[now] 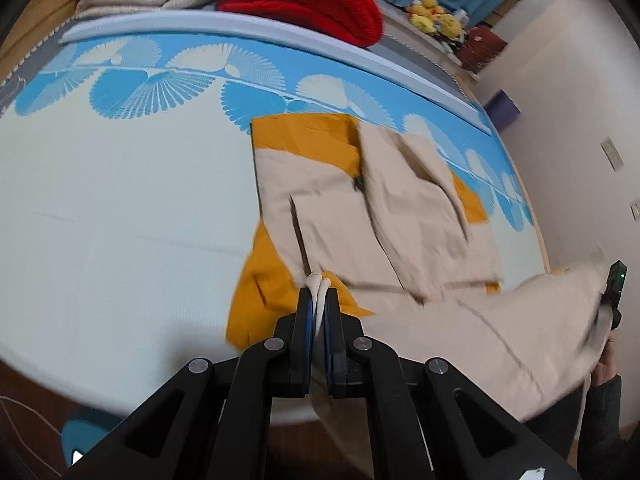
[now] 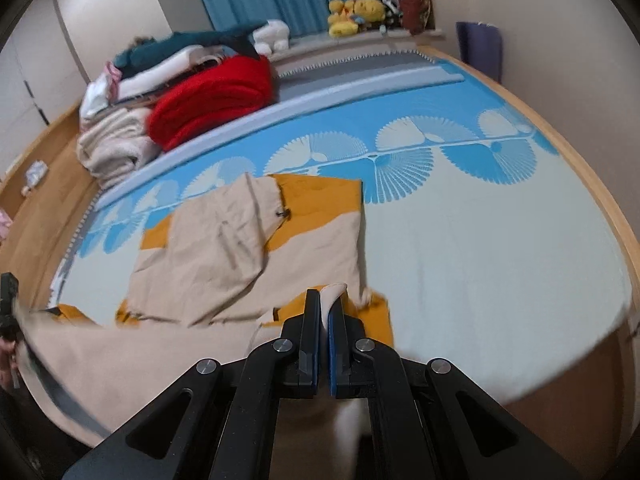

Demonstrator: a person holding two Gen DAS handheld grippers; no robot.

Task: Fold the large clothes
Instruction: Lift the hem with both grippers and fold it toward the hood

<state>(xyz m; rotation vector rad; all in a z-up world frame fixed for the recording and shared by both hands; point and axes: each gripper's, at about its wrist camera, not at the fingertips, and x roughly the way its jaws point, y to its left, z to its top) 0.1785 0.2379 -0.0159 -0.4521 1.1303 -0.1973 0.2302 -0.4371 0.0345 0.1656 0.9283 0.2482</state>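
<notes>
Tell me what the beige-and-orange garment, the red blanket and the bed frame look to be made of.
Garment: matte woven cloth, likely cotton; it creases sharply and shows stitched seams.
Red blanket: fuzzy fleece or knit, judging by its soft, thick rolled folds.
Bed frame: light wood or wood-look laminate, smooth and pale tan; grain is too blurred to tell.

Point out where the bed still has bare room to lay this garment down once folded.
Free: the pale sheet between the beige-and-mustard garment and the wooden bed frame, below the blue fan-pattern band. Crowded: the head end, with the red blanket, cream blanket and stacked clothes.
</notes>
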